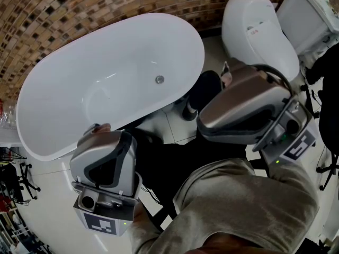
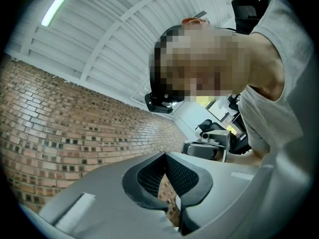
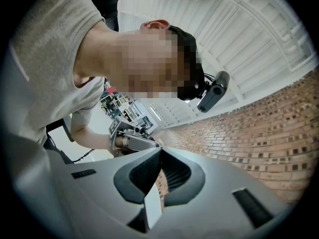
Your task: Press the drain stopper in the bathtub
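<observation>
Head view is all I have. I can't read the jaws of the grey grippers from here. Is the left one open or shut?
Observer: The grey left gripper is shut in its own view. Its tips meet with nothing between them.
Operator: And the right one?
Observer: The grey right gripper is shut and empty too.
Operator: Where are they aimed?
Observer: Both point up at the red-brown brick wall and the white slatted ceiling, not at the white oval bathtub or its round metal drain stopper.

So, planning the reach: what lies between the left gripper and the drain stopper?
Only the bathtub: near rim, then bare wall, in head view.
</observation>
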A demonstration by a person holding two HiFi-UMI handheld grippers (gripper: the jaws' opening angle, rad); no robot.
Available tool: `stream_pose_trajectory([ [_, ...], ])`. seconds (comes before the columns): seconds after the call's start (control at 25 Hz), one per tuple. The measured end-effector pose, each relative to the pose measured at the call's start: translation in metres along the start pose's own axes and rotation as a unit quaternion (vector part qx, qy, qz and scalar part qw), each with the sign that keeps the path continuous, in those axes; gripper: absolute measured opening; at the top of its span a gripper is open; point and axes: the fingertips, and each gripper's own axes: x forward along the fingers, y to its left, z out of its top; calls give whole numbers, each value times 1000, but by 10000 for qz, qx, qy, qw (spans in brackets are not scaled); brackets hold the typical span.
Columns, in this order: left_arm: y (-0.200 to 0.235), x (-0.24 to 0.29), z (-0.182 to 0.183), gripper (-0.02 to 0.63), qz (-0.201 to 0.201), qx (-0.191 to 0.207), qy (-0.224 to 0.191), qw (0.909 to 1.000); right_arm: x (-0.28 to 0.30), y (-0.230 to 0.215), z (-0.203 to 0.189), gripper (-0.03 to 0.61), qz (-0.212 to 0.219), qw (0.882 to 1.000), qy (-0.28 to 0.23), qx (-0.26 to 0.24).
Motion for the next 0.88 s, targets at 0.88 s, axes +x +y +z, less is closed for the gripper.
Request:
stream_pose_trajectory([
  [0.88,8,-1,-13,11,84,-48,113,9999,2,1,-19,2,-35,9995,301,-92],
])
